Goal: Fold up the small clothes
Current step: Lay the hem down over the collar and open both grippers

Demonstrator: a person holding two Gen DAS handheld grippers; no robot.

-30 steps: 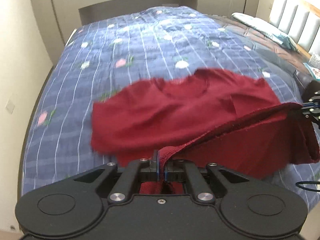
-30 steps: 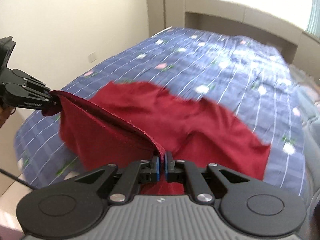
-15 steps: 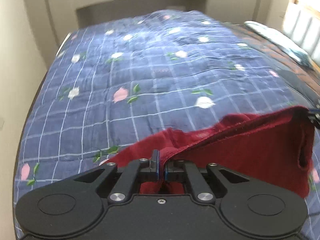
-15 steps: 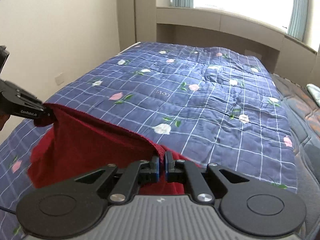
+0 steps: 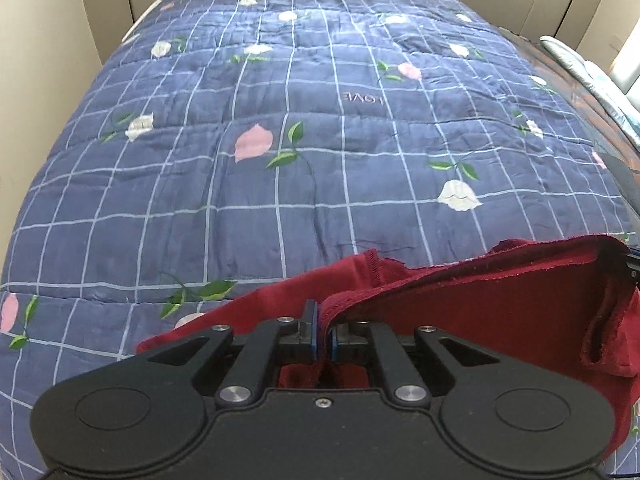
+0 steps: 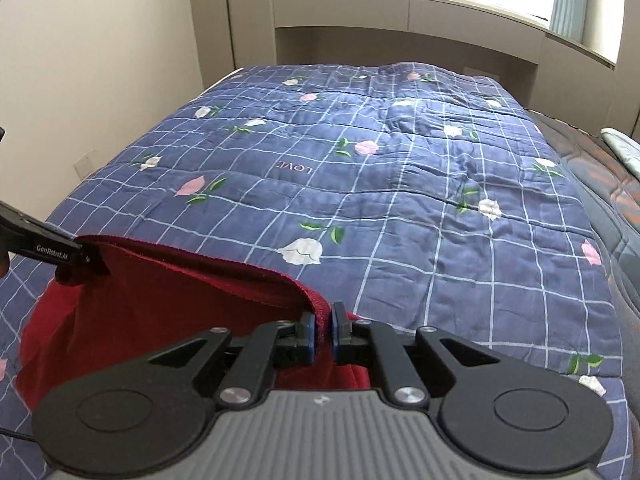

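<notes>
A wide bed fills the room, covered by a blue quilt point(image 5: 280, 184) with a pale grid and scattered pink and white flowers; the word LOVE point(image 6: 295, 167) is stitched near its middle; beyond the bed's far edge stands a beige built-in shelf point(image 6: 400, 12) under a bright window, and a striped pillow point(image 5: 576, 64) lies along the bed's right edge. At the near edge of the quilt a dark red garment point(image 5: 500, 320) is stretched between the two claws, its upper hem pulled into a raised line from one to the other while the rest of the cloth sags onto the quilt below; a stitched hem of a lower layer point(image 5: 374, 268) peeks out toward the quilt's middle. The left gripper point(image 5: 324, 338) has its blue-padded jaws pinched onto the garment's hem, the cloth running up between them; its jaws are easing apart at this moment, yet the pads press the fabric. The right gripper point(image 6: 322, 336) is clamped on the hem's other end, red cloth bunched between its pads; the left claw's black finger, lettered GenRobot.AI point(image 6: 52, 249), shows at the garment's far corner.
</notes>
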